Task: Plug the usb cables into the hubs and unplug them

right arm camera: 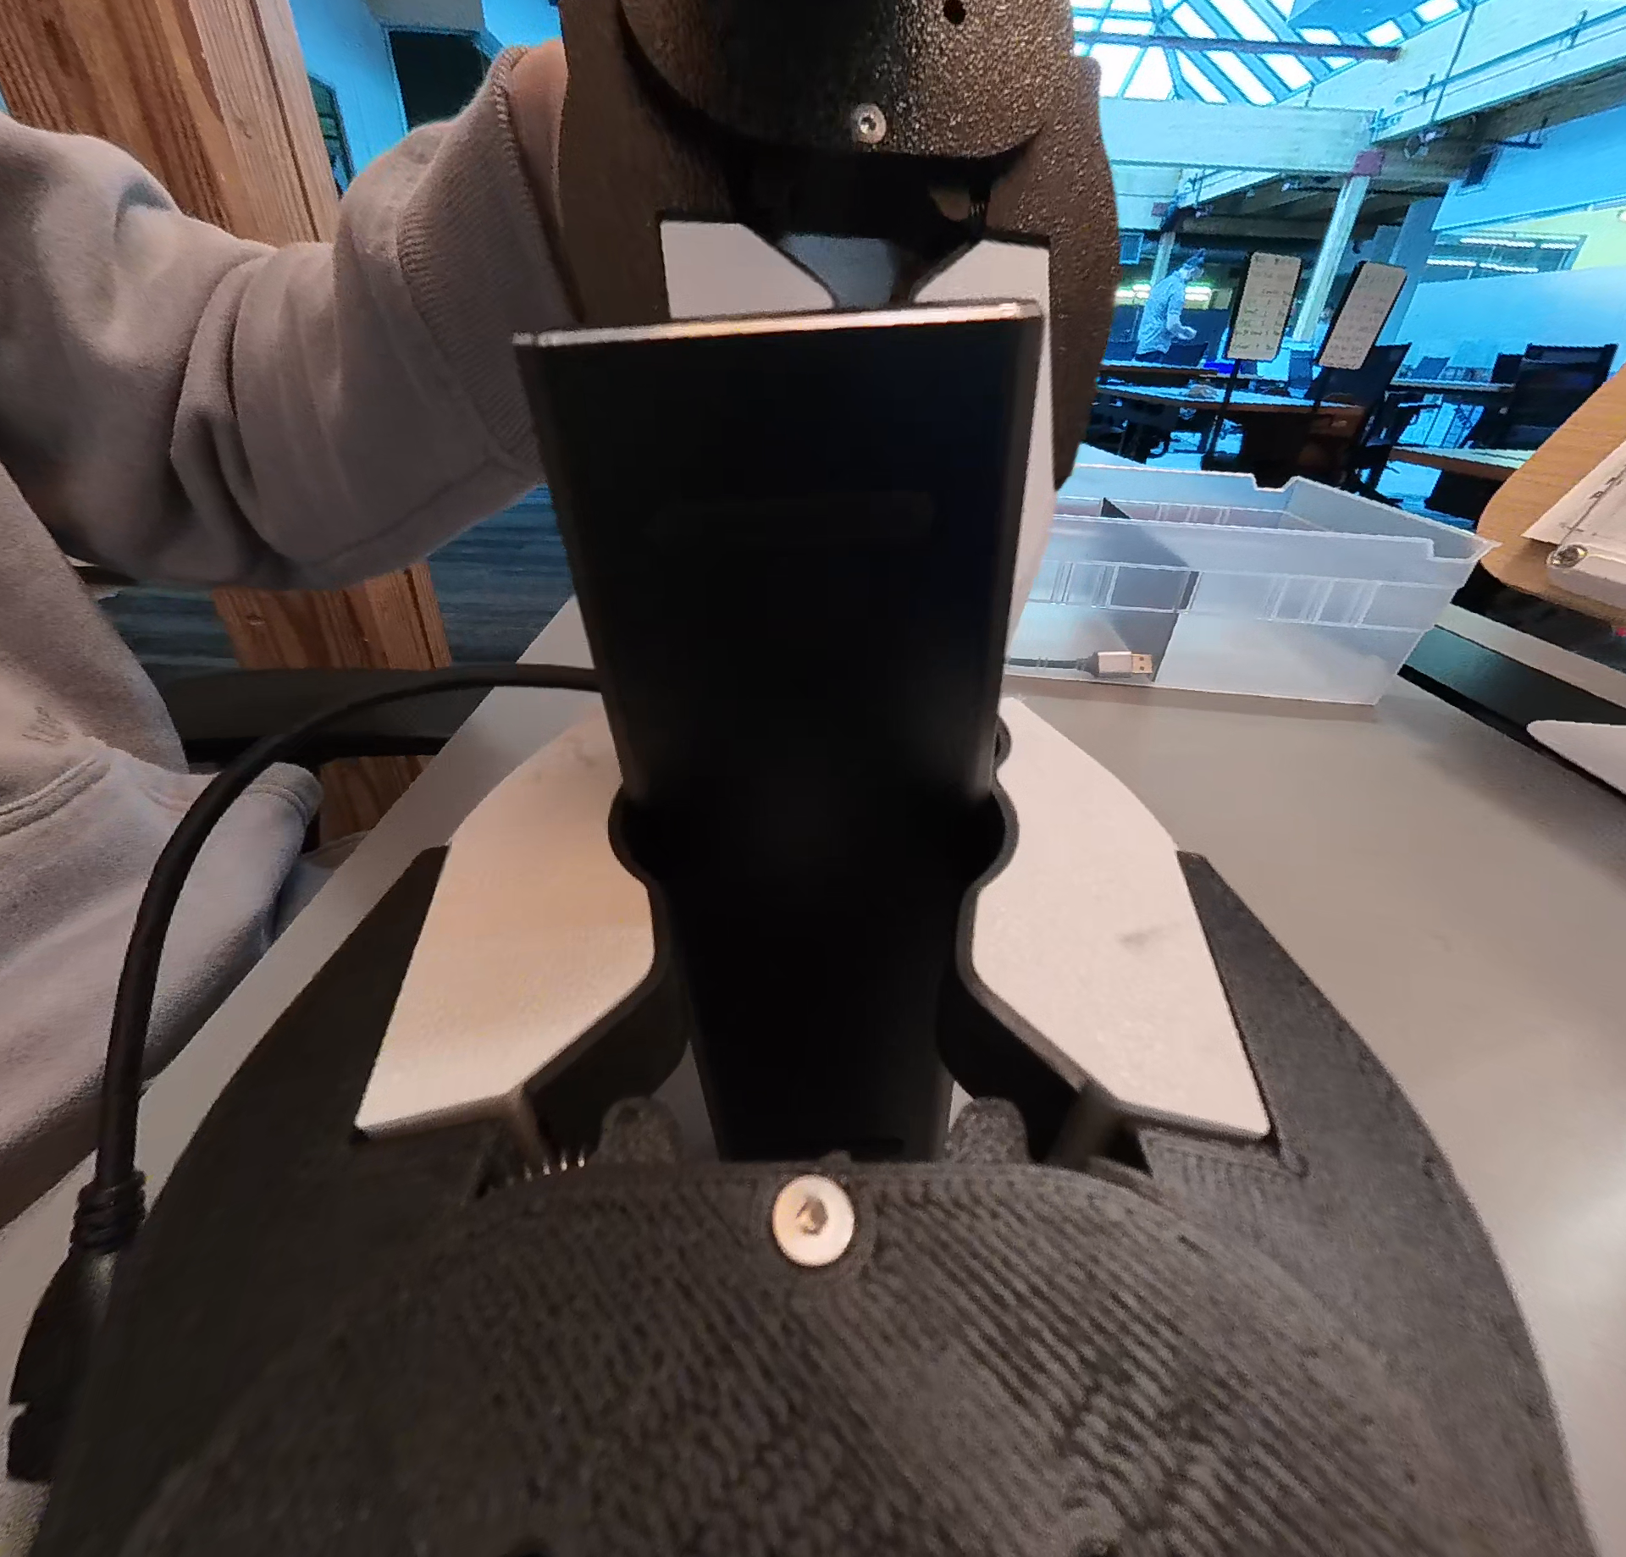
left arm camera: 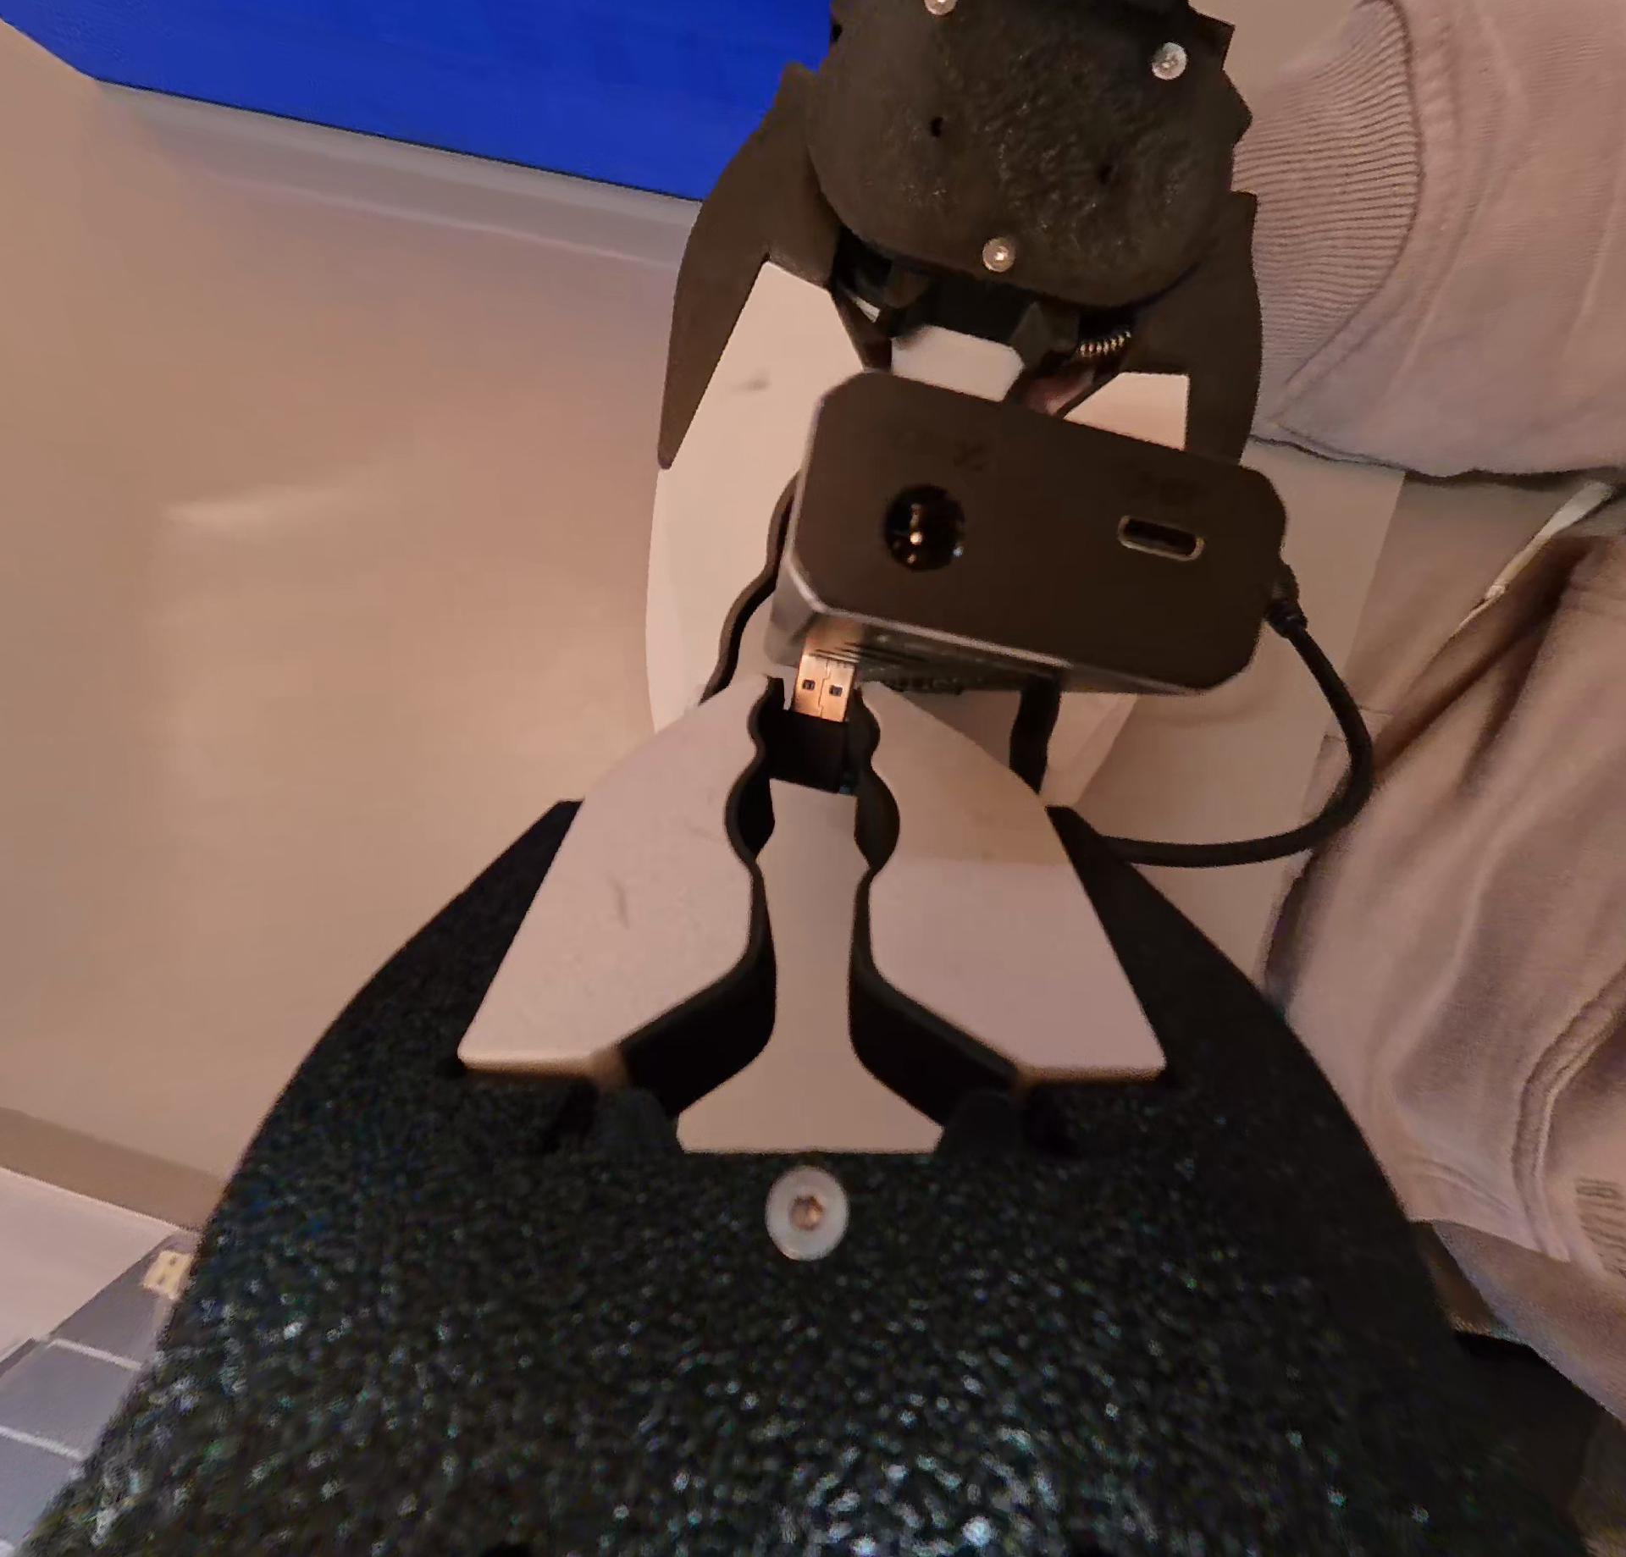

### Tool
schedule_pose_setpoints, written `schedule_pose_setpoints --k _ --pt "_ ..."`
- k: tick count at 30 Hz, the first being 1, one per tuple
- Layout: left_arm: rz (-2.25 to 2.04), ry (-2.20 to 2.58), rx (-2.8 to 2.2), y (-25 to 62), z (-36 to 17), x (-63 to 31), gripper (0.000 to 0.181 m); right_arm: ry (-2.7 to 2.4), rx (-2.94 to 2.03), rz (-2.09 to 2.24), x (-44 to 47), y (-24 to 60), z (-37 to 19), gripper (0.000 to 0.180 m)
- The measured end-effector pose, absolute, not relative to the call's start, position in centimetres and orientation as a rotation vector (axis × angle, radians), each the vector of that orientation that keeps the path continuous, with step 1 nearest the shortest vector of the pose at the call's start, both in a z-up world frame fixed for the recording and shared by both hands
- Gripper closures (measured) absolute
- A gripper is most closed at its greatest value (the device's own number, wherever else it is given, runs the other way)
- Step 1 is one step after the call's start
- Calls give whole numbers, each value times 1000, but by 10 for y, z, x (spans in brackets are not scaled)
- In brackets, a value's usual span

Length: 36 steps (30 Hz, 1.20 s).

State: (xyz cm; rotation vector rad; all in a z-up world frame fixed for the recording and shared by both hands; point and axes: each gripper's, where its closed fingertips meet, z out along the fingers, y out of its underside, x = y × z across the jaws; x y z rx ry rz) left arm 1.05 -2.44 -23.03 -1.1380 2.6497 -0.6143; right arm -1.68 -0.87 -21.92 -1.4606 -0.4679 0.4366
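In the left wrist view, the left hand-held gripper is clamped on a black USB plug near its fingertips. The plug's metal end points forward and up, and its tip sits right at the lower edge of a grey hub; whether it has entered a port cannot be told. The hub is held in the air, crosswise, with its end face toward the camera, showing a round socket and a small oval port. A black cable leaves the hub's right side and curves down and back behind the left gripper's finger. Beyond the hub, the right hand-held gripper faces the camera, gripping the hub from the far side. A light sleeve fills the right edge, and the pale worktop lies below.

In the right wrist view, the right hand-held gripper is closed on the hub, whose dark broad face runs lengthwise between the fingers and away from the camera. The left hand-held gripper meets the hub's far end. The black cable loops along the left. On the worktop to the right stands a clear plastic bin, with a silver USB plug lying just beside it.
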Motion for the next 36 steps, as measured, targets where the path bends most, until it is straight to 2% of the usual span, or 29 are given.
schedule_pose_setpoints --k 36 --pt "-621 2654 -1038 -28 -212 5 169 -487 -1480 466 -20 -8 -222 107"
